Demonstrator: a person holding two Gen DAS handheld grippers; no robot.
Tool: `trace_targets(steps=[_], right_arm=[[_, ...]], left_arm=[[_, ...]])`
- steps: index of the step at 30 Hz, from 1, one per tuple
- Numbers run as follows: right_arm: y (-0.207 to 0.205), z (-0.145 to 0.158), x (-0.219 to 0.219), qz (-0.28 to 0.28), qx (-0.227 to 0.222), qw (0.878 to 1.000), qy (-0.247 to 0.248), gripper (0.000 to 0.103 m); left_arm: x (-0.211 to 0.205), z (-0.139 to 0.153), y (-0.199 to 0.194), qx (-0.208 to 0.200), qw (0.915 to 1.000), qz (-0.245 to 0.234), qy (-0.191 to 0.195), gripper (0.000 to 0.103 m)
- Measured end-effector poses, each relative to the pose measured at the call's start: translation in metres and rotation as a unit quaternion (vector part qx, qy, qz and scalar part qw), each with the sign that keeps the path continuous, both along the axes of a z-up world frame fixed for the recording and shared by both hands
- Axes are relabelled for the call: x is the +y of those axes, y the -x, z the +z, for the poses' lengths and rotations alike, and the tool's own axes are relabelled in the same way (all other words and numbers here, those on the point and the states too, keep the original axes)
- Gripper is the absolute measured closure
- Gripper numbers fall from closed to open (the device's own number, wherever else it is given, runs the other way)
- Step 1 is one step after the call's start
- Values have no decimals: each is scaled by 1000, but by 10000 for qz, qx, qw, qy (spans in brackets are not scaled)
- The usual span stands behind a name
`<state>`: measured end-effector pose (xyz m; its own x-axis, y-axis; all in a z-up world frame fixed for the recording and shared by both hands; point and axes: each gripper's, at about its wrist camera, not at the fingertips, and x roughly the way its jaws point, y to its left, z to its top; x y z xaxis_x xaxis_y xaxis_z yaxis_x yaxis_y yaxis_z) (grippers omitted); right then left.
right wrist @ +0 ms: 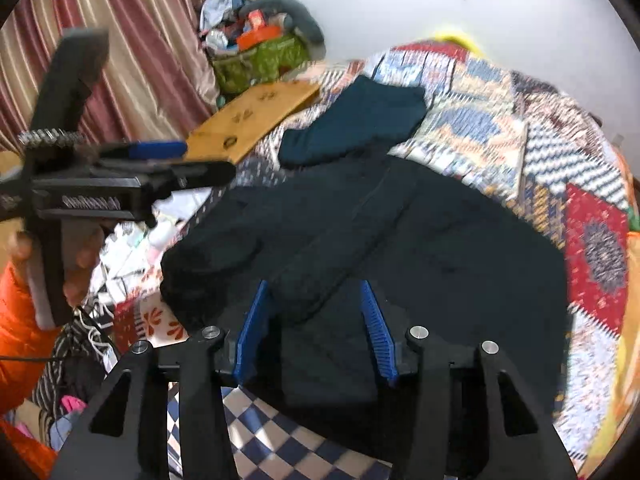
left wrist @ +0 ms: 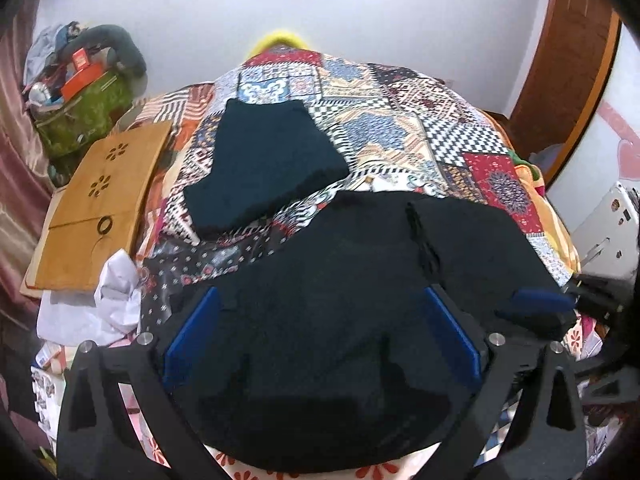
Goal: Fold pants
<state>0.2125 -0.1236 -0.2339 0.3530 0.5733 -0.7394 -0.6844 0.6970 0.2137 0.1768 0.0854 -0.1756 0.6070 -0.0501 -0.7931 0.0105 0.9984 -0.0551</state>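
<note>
Black pants (left wrist: 340, 300) lie spread on a patchwork bedspread (left wrist: 400, 120), partly folded with a raised fold on the right. My left gripper (left wrist: 320, 304) is open above the pants, blue pads wide apart, holding nothing. My right gripper (right wrist: 316, 292) is open over the pants (right wrist: 400, 248), one folded leg lying between its blue pads; it also shows at the right edge of the left wrist view (left wrist: 544, 300). The left gripper also shows in the right wrist view (right wrist: 160, 152), held by a hand at the left.
A folded dark teal garment (left wrist: 264, 168) lies further back on the bed. A wooden lap tray (left wrist: 100, 200) and a green bag of clutter (left wrist: 80, 108) are at the left. White crumpled cloth (left wrist: 116, 288) sits by the bed's left edge. A curtain (right wrist: 120, 40) hangs at the left.
</note>
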Motion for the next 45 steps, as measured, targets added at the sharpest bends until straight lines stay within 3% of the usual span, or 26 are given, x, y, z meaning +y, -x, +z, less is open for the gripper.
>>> trace_targets(steps=[7, 10, 15, 20, 22, 25, 31, 45], right_arm=[[-26, 51, -58, -918, -1000, 9907, -79, 52], [-46, 56, -78, -1154, -1067, 9876, 10, 52], [-77, 31, -88, -1222, -756, 9891, 306, 52], [-90, -26, -93, -1094, -64, 9919, 649, 52], [-88, -40, -96, -1133, 91, 9910, 714, 52], [-83, -56, -106, -1137, 372, 9910, 597, 52], [-67, -57, -118, -1371, 510, 9886, 354, 52], [-24, -49, -134, -1557, 552, 9852, 451, 52]], left_arm=[[-51, 20, -28, -161, 9978, -635, -117, 2], [-80, 19, -49, -97, 9938, -1085, -220, 2], [-127, -8, -86, 295, 9836, -1659, -646, 2], [-155, -59, -109, 918, 9713, -1843, -1187, 2], [-160, -72, -101, 954, 9644, -1941, -1522, 2], [-160, -75, -84, 748, 9613, -2038, -1698, 2], [-149, -75, -72, 762, 9669, -1885, -1544, 2], [-111, -69, -32, 810, 9859, -1200, -834, 2]])
